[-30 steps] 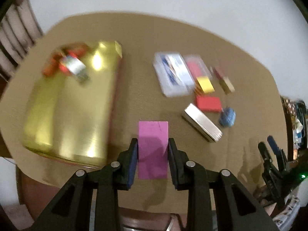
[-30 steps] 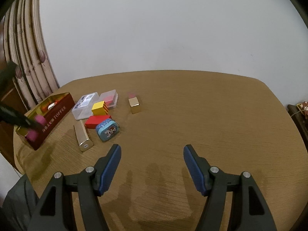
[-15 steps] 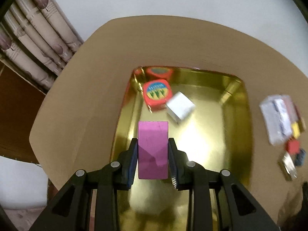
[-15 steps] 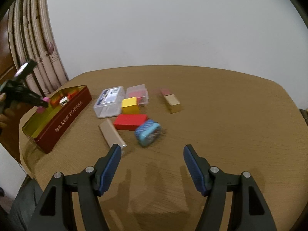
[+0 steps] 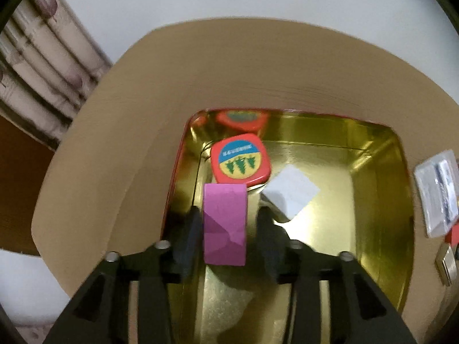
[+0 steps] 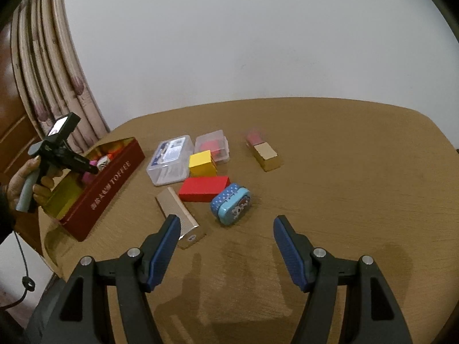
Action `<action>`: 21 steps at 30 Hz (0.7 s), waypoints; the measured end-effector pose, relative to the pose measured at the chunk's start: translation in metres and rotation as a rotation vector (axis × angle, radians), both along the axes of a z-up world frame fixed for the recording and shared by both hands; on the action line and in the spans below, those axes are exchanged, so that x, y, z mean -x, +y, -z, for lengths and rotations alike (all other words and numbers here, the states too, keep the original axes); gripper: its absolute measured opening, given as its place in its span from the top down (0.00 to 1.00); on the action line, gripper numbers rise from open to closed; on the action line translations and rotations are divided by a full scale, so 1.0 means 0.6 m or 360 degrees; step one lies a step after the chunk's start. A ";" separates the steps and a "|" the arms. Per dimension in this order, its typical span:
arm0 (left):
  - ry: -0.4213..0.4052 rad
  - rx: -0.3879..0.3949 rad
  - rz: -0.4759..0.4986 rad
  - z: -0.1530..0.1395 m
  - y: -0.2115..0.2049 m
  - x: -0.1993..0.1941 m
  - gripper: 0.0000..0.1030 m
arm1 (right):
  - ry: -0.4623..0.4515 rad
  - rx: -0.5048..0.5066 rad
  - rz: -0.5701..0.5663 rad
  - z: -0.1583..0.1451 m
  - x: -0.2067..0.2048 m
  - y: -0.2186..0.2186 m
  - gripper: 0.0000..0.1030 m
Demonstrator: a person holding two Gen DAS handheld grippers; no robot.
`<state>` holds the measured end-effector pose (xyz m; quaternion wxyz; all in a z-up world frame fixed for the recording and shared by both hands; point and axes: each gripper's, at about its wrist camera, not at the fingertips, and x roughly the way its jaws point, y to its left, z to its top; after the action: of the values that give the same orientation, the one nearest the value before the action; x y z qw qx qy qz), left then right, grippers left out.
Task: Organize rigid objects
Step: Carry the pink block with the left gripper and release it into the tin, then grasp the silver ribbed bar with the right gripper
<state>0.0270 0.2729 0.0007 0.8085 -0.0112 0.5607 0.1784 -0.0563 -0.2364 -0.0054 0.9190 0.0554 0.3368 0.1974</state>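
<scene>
My left gripper (image 5: pixel 226 215) is open inside the gold-lined red tin (image 5: pixel 373 189). The pink block (image 5: pixel 225 223) stands between its jaws, against the left pad with a gap on the right. A red square tin with trees (image 5: pixel 241 159) and a white block (image 5: pixel 291 193) lie just beyond it. My right gripper (image 6: pixel 226 232) is open and empty above the table, short of a blue tin (image 6: pixel 231 203), a red block (image 6: pixel 203 187), a yellow block (image 6: pixel 200 163) and a silver bar (image 6: pixel 180 215). The left gripper (image 6: pixel 89 169) also shows over the tin (image 6: pixel 106 189) there.
Two clear plastic boxes (image 6: pixel 170 159) (image 6: pixel 213 144) and a gold block with a pink end (image 6: pixel 265 154) lie on the round brown table (image 6: pixel 344 172). A curtain (image 6: pixel 43 86) hangs at the left. The table's edge is close behind the tin.
My left gripper has come down lower into the tin and its jaws have opened off the pink block. My right gripper has moved closer to the loose objects.
</scene>
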 end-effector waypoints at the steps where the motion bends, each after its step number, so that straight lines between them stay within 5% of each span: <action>1: -0.0028 0.0000 0.0012 -0.006 -0.003 0.004 0.54 | 0.0001 0.0005 -0.0025 -0.001 0.001 0.003 0.33; 3: -0.0093 -0.0045 0.0033 -0.026 -0.014 0.021 0.41 | -0.0006 0.0059 -0.0106 -0.007 0.003 0.020 0.33; 11: -0.0406 -0.0046 0.0128 -0.113 -0.083 0.156 0.36 | -0.0004 0.0242 -0.0501 -0.048 -0.014 0.112 0.33; 15: -0.0502 0.0118 0.0068 -0.119 -0.091 0.254 0.36 | 0.0105 0.0331 -0.0592 -0.031 -0.051 0.150 0.33; 18: -0.0467 0.0289 -0.0019 -0.101 -0.089 0.312 0.35 | 0.0140 0.0425 -0.0601 -0.020 -0.069 0.166 0.33; 21: -0.0416 0.0335 -0.0086 -0.079 -0.086 0.345 0.35 | 0.0207 0.0506 -0.0621 -0.005 -0.091 0.180 0.33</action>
<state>-0.1803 0.2214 0.0483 0.8637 -0.1340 0.4659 0.1376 -0.0020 -0.1281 -0.0025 0.8372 -0.1431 0.4262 0.3115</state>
